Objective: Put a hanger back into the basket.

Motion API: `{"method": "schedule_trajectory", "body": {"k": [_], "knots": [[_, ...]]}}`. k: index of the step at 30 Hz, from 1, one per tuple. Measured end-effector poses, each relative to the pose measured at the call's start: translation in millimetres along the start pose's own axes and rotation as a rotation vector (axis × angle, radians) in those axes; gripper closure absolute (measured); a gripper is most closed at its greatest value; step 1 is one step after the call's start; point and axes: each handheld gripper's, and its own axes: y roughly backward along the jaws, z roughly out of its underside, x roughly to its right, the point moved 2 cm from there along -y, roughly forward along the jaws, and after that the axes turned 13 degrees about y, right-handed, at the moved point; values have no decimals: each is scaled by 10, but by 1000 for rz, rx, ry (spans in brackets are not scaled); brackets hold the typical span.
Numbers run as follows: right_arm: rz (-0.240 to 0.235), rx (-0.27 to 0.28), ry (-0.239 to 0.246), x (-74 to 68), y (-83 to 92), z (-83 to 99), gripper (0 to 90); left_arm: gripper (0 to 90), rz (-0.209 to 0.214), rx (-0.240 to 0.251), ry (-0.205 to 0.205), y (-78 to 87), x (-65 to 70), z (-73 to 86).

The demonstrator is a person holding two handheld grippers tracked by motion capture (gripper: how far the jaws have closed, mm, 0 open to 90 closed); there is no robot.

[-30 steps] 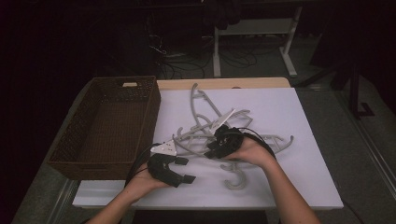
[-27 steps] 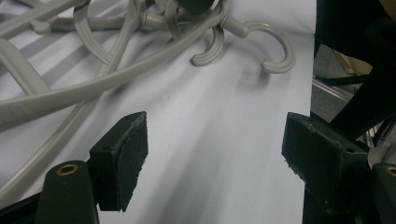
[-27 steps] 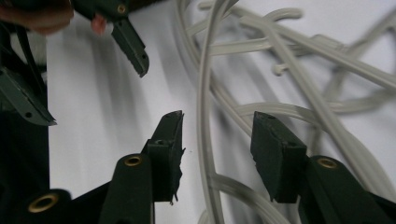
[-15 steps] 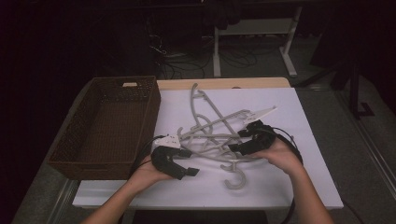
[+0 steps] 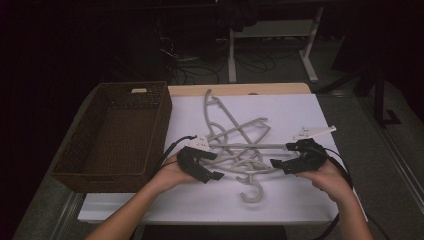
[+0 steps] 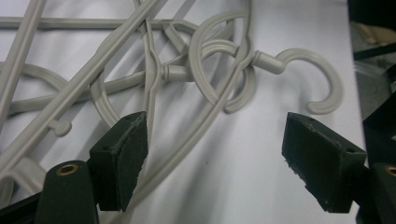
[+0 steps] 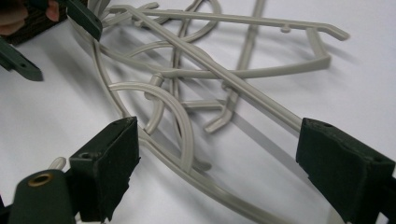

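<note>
Both grippers have drawn apart; left gripper (image 5: 210,172) and right gripper (image 5: 281,164) jaws gape wide, empty, flanking tangled hangers (image 5: 240,145).

My high camera looks forward and down over the white-topped desk (image 5: 300,115). Each gripper camera sits low and close, sighting along its own black fingers (image 6: 122,161) from opposite sides; all three share the tangle of grey plastic hangers (image 5: 240,145).

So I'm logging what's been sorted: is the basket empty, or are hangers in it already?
Empty. The high view shows the basket with a bare woven bottom; the hangers all lie tangled on the white table.
</note>
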Motion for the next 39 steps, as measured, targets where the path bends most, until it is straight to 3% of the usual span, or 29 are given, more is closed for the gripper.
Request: {"method": "schedule_trajectory", "body": {"k": [9,17,24,31,35,37,39], "knots": [[-3,6,-4,23,-1,0,130,326,-21,-53,-77,-188,11,-77],[-4,18,0,24,10,-20,131,493,-63,-112,-152,-363,41,-102],[-6,21,-1,30,14,-26,132,673,-100,-156,-214,-440,59,-78],[-4,26,4,27,20,-39,136,725,-113,-171,-272,-436,114,-81],[-2,32,7,24,29,-49,137,782,-77,-168,-276,-424,157,-96],[-1,32,7,25,34,-53,137,809,-105,-167,-276,-418,168,-113],[0,36,7,27,37,-54,137,811,-84,-161,-261,-397,147,-124]]}}
